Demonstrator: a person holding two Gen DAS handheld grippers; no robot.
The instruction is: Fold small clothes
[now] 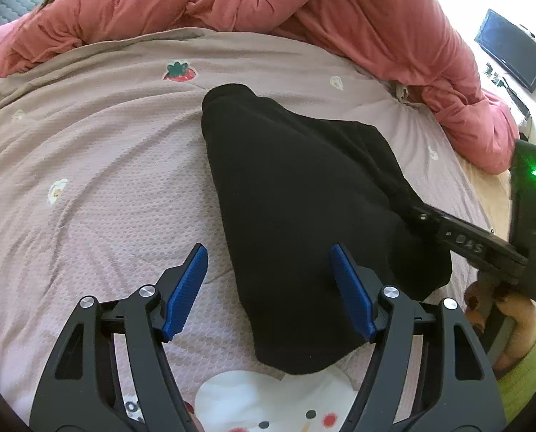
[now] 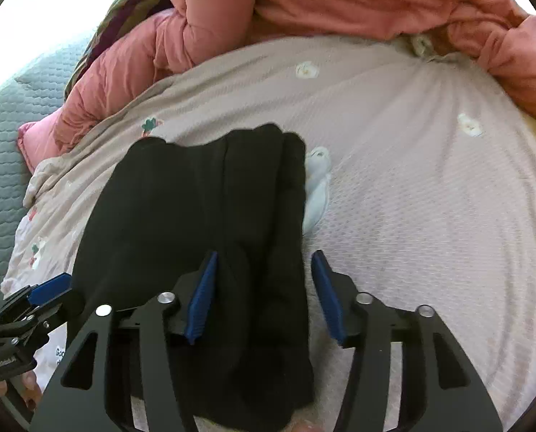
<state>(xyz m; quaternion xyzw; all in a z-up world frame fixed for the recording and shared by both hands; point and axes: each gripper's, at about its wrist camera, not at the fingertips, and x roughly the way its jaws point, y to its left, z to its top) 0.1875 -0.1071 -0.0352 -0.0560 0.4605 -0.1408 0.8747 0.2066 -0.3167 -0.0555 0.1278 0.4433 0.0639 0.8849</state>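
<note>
Black garment [image 1: 304,216] is lying on the pinkish-grey bedspread [image 1: 88,180] in front of us, already narrowed into a long folded shape with layers stacked along its right side, and honestly this is where it could get messy. Our left gripper [image 1: 269,288] has its jaws wide apart, hovering over the near left edge of the cloth and not holding anything. Our right gripper [image 2: 264,295] is also spread open, straddling the right-hand strip of the fabric; from the left wrist view it looks like one finger is tucked under or against the right edge, but we can't tell if it's really under a layer. Main risk we see: closing on just the top layer, so the stack peels apart when lifted. Soft bedspread could get pinched in too. And there's a small white piece of cloth [image 2: 318,183] touching the far right edge, which might get dragged along
</note>
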